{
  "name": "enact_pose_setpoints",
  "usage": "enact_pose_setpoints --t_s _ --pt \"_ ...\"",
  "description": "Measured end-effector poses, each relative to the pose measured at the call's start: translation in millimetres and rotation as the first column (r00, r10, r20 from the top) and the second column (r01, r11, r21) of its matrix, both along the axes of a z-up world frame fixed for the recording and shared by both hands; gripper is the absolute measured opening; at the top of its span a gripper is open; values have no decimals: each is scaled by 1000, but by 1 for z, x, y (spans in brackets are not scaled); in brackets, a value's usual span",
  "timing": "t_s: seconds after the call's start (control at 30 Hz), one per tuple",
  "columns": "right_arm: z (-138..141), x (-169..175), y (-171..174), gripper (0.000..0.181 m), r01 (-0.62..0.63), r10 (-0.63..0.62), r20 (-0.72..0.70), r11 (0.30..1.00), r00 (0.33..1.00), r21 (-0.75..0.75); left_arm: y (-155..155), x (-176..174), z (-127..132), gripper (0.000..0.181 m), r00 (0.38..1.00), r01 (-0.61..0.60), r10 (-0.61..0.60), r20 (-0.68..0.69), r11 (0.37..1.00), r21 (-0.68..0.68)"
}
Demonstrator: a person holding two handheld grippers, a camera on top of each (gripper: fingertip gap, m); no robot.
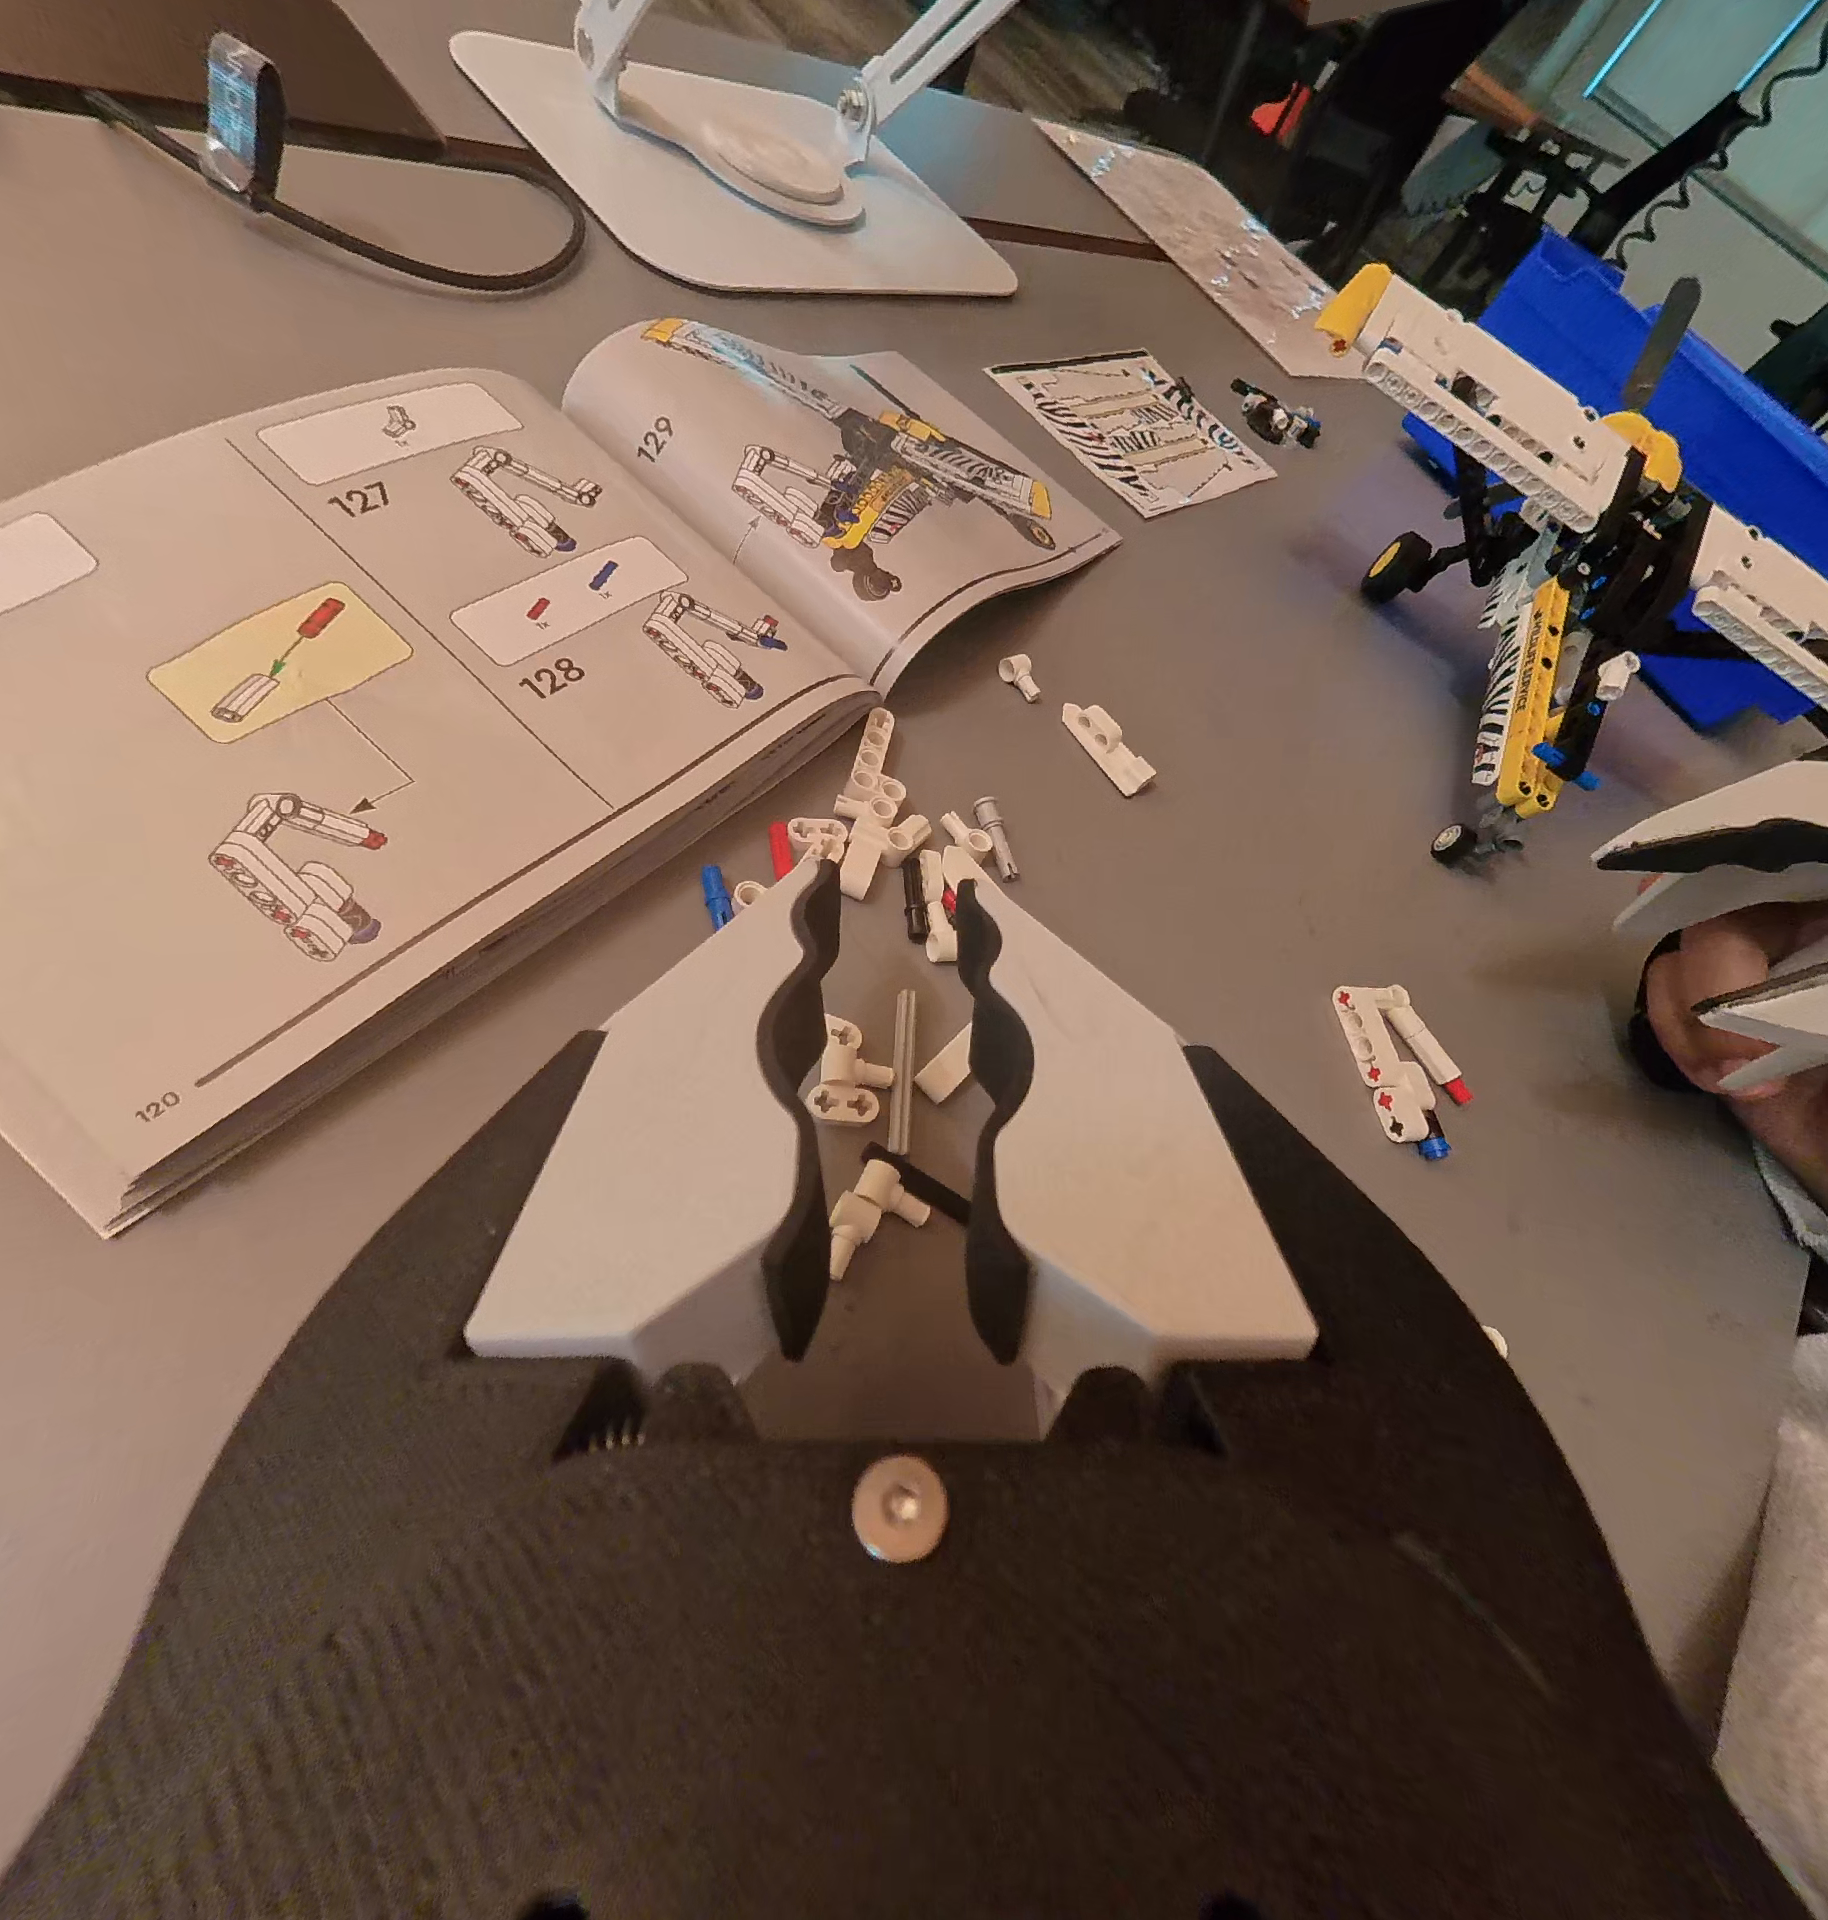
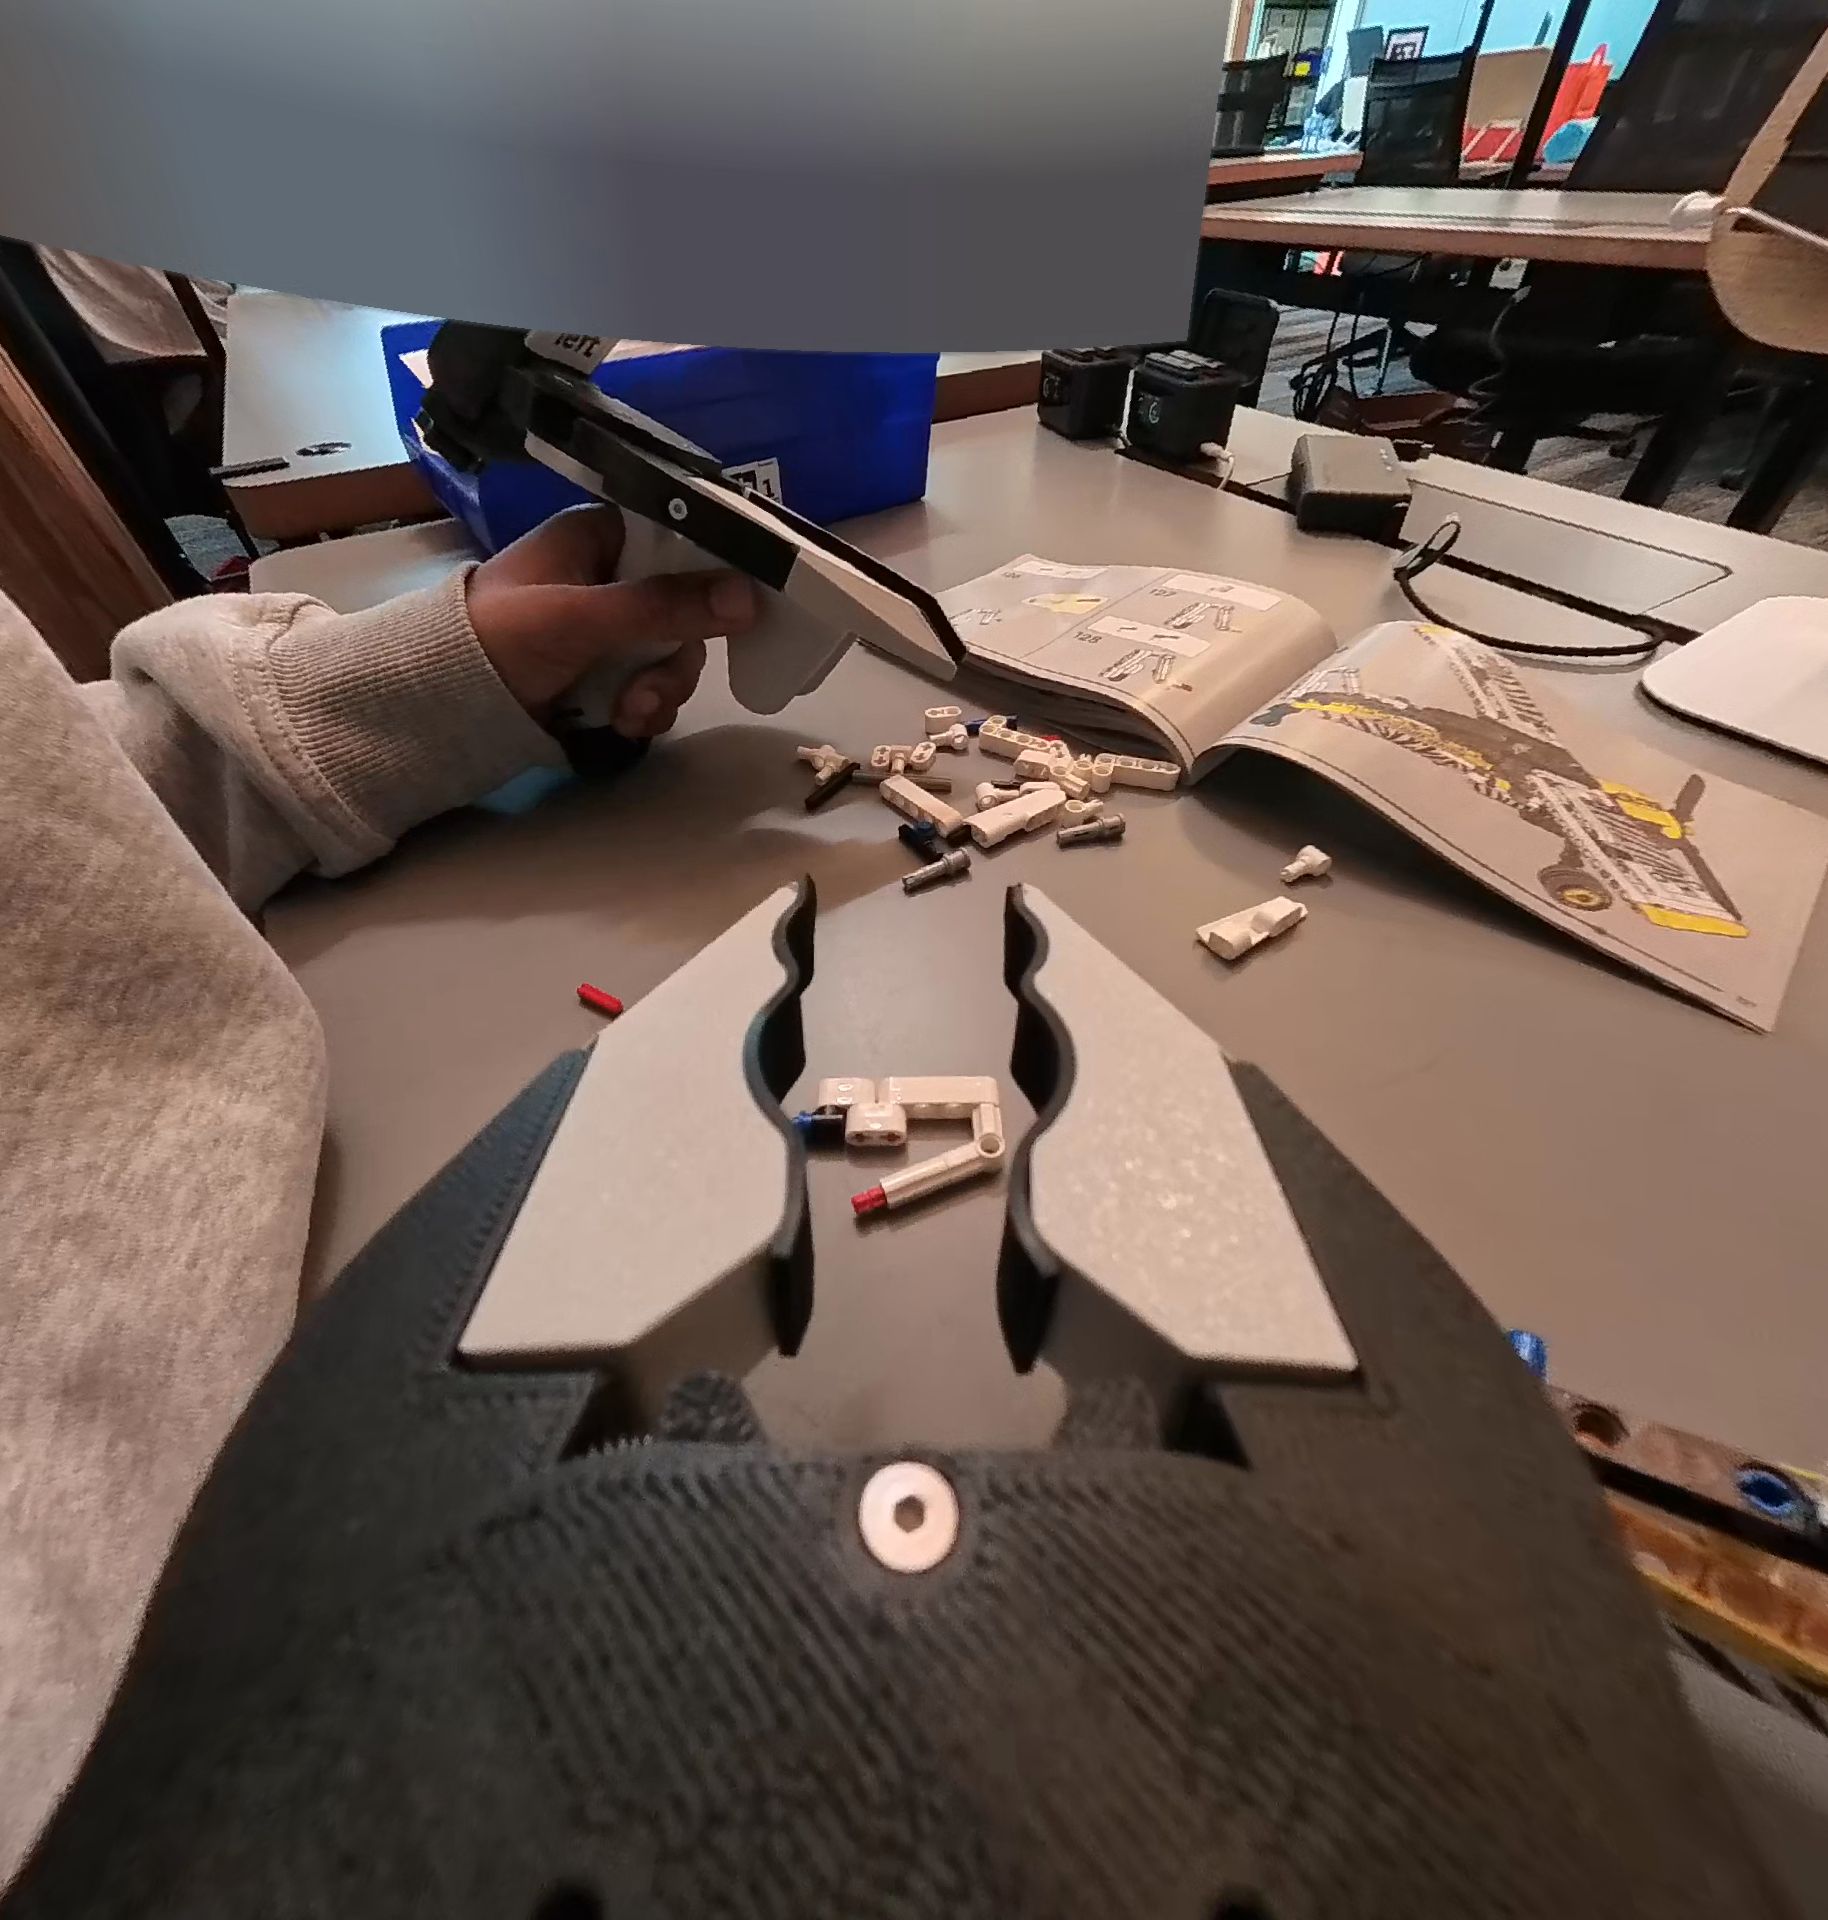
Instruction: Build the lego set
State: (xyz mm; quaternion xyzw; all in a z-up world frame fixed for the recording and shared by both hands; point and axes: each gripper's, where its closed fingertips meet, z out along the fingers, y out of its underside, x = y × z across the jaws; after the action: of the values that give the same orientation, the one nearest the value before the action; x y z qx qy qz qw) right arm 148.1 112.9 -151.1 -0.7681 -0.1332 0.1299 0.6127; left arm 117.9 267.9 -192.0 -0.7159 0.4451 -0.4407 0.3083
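Pretty deep into this plane build now. The booklet [image 1: 390,727] is lying open on the table [image 1: 1253,1299] at the pages for a little white arm piece, and that small white arm [image 2: 915,1132] with its red peg end sits flat right between the fingers of my right gripper [image 2: 910,914]. Jaws on that one are spread wide and not touching it. My left gripper [image 1: 894,894] is also spread with nothing pinched, hovering over the loose pile of parts [image 1: 889,831], a few white connectors and a grey axle showing in the gap. The mostly done plane [image 1: 1575,582] stands off to the right, well apart. I reckon next I close the right one on the arm without knocking it sideways, then fish out the right pin from the pile with the left. Tiny stuff, easy to fumble.
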Motion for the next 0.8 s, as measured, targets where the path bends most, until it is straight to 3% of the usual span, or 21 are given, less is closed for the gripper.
enact_pose_setpoints --t_s 0.8 --pt "5 5 -2 34 11 -10 -32 999 999 40 -1 0 0 21 1000 4 -4 2 1000 -3"
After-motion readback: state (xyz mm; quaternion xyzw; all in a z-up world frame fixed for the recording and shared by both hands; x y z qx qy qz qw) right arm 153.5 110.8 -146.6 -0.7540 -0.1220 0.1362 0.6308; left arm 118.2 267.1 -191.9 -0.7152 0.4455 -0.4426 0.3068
